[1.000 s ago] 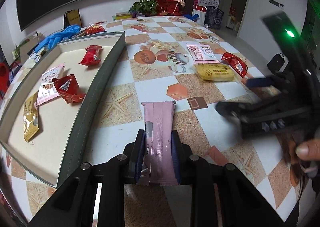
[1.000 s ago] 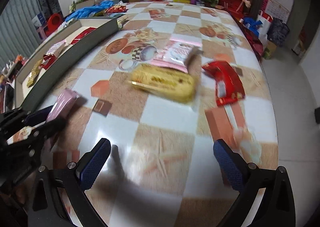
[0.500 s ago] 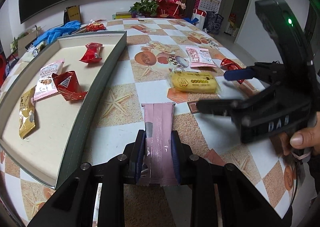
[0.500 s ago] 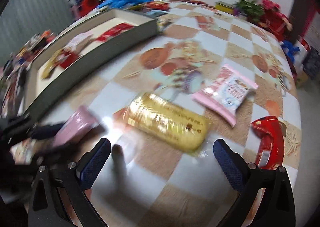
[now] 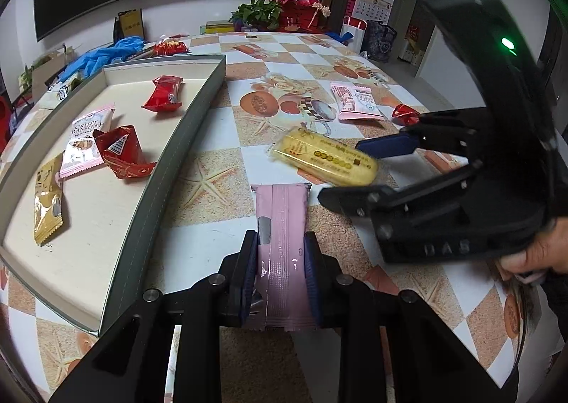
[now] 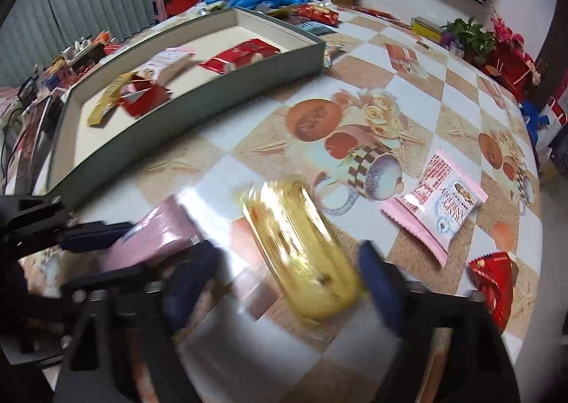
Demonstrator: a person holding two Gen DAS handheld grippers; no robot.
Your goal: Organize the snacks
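My left gripper (image 5: pixel 280 261) is shut on a pink snack bar (image 5: pixel 282 225), held just above the table beside the grey tray (image 5: pixel 170 169). The bar also shows in the right wrist view (image 6: pixel 156 236). My right gripper (image 6: pixel 287 286) is open, its jaws astride a yellow snack pack (image 6: pixel 301 243) lying on the table; it appears in the left wrist view (image 5: pixel 358 172) too, with the yellow pack (image 5: pixel 323 158) between its fingers. The tray holds several red, pink and gold packets.
A pink-white cracker packet (image 6: pixel 436 200) and a red packet (image 6: pixel 493 282) lie on the table right of the yellow pack. Blue gloves (image 5: pixel 103 55), flowers (image 5: pixel 284 5) and boxes sit at the table's far end. The table edge runs along the right.
My right gripper has swung left and down over the yellow pack, which now lies between its open jaws. My left gripper still holds the pink bar in the same place.
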